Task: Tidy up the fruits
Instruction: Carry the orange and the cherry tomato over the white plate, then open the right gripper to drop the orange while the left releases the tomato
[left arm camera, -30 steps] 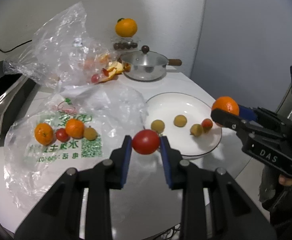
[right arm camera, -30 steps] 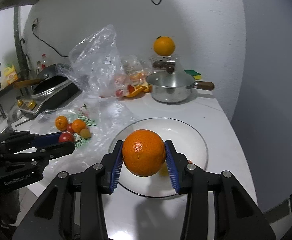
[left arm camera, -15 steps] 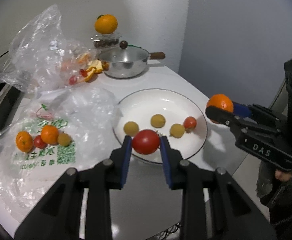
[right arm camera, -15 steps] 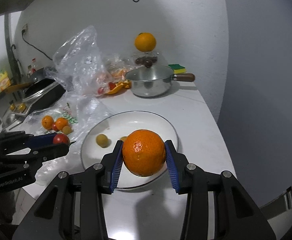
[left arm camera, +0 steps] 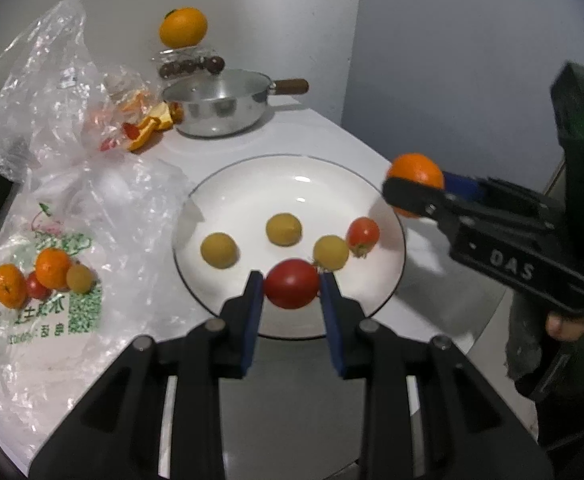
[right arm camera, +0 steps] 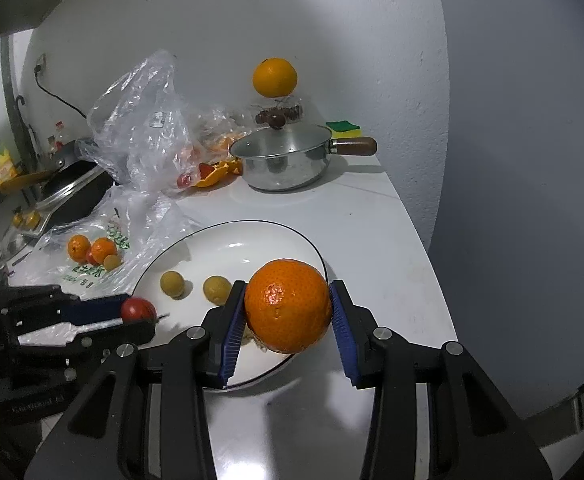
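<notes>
White plate [left arm camera: 228,184]: the landmark, and it's filling up — three yellow-green fruits [left arm camera: 283,230] and one small red tomato [left arm camera: 363,232] already lie on it.
Left gripper [left arm camera: 291,285]: clamped tight on a red tomato [left arm camera: 291,283], hanging over the plate's near rim.
Right gripper [right arm camera: 288,312]: pads pressed on a big orange [right arm camera: 288,306], jaws held wide by it, poised over the plate's near right edge.
Left of the plate: four pieces on the printed plastic bag [left arm camera: 72,320] — two mandarins [left arm camera: 52,268], something red between them, one yellow-green.
Behind the plate: steel pot [left arm camera: 216,106], crumpled bag with peel, another orange [left arm camera: 183,27] perched high.
Progress, my call: roughly halfway — two fruits about to land, the bag group untouched.
</notes>
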